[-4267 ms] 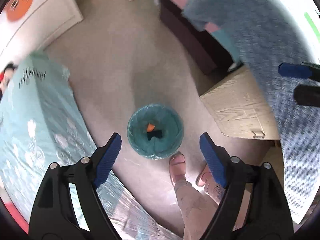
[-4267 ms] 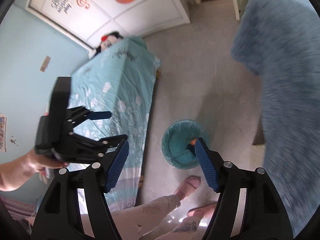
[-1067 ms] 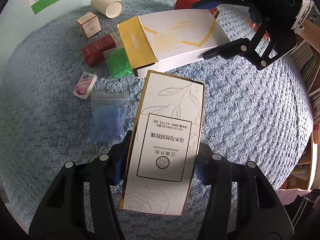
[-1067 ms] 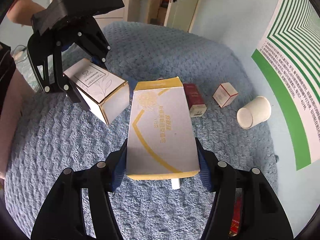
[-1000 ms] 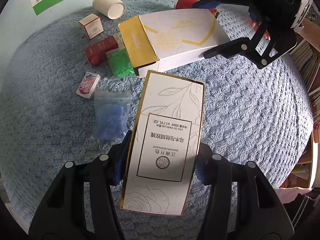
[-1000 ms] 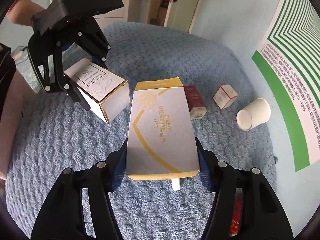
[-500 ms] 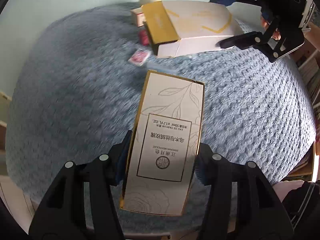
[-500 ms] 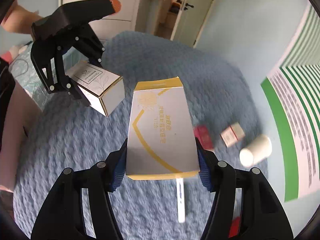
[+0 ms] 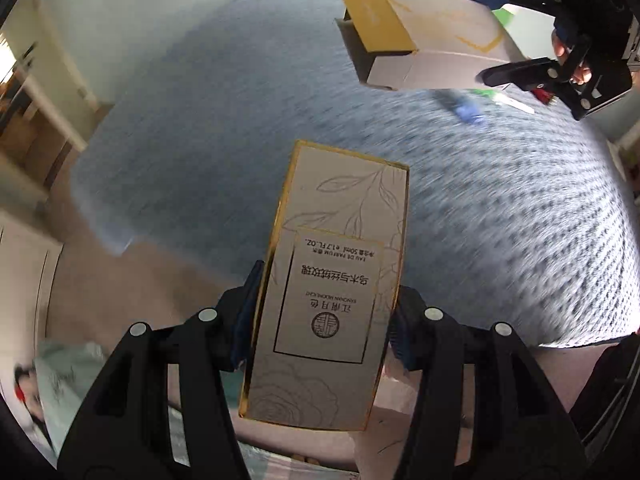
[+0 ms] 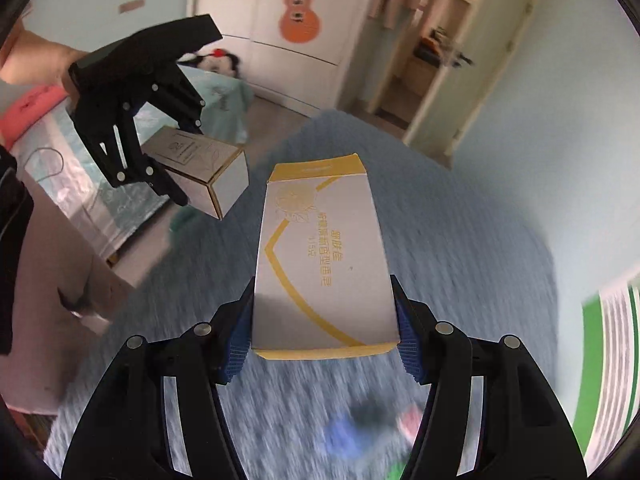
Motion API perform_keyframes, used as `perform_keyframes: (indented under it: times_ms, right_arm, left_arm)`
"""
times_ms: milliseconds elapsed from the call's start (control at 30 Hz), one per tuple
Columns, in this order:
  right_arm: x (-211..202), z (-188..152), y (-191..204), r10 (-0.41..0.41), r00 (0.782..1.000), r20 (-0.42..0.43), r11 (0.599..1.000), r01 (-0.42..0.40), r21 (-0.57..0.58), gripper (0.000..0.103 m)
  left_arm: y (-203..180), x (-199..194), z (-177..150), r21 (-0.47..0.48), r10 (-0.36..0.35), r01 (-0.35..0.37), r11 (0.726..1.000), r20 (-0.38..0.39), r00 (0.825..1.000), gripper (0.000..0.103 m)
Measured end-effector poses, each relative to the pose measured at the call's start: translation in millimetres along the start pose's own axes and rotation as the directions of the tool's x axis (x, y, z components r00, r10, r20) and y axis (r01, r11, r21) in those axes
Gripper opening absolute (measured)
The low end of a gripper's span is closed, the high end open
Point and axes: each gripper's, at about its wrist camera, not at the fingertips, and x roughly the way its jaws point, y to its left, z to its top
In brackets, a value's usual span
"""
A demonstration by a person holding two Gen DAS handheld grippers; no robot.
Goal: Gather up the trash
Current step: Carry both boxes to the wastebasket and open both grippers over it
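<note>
Two cartons were in hand, one per gripper. The perfume box, white with gilt edges and a leaf drawing, was clamped by its long side walls in the left gripper, lifted clear of the blue blanket and jutting forward past the pads. The yellow-and-white carton was pinched the same way in the right gripper, also held in the air above the blanket. Both looked like light, thin card, probably empty: stiff enough along the folds but likely to cave under a hard squeeze, so the side-wall grip near the base seemed sensible. A few small scraps lay blurred on the blanket, too smeared to count. Beyond stood a bed and wardrobe doors with a guitar sticker.
</note>
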Motion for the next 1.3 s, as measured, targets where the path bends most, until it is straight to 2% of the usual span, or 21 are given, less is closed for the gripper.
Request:
perform_keyframes:
  times_ms: [133,333,600,767,1067,1100,1300]
  right_arm:
    - [34,52,22,0.067,0.998,0.022,0.996,-0.065,-0.067,0.061]
    - [88,120,60,0.171,0.985,0.019,0.975,-0.166,-0.149,0.061]
    - [159,179,110,0.279,0.959,-0.043,0.939,-0.281,-0.196,0.061]
    - [203,204,137,0.323,0.942,-0.093,0.925,-0.335,-0.18,0.061]
    - [307,211,179,0.36,0.9,-0.247,0.927,-0.376,-0.018,0.061]
    - [319,208,186,0.366,0.893,-0.261,0.926,-0.378,0.003,0.061]
    - [377,186,208,0.4,0.864,-0.306,0.913,-0.403,0.056,0.061]
  left_arm:
    - [46,-17,-44,-0.098,0.048,-0.049,0.994,-0.008,0.999,0.051]
    - [109,-34,-111,-0.231,0.104,-0.111,0.967,-0.044,0.994,0.051]
    - [173,-42,-188,-0.354,0.147,-0.175,0.919,-0.105,0.984,0.051]
    - [205,-37,-229,-0.441,0.15,-0.195,0.876,-0.135,0.979,0.052]
    - [253,24,-284,-0.562,0.078,-0.191,0.805,-0.22,0.972,0.051]
    - [258,37,-289,-0.569,0.054,-0.179,0.803,-0.229,0.972,0.051]
    - [274,84,-306,-0.569,0.037,-0.169,0.805,-0.236,0.971,0.051]
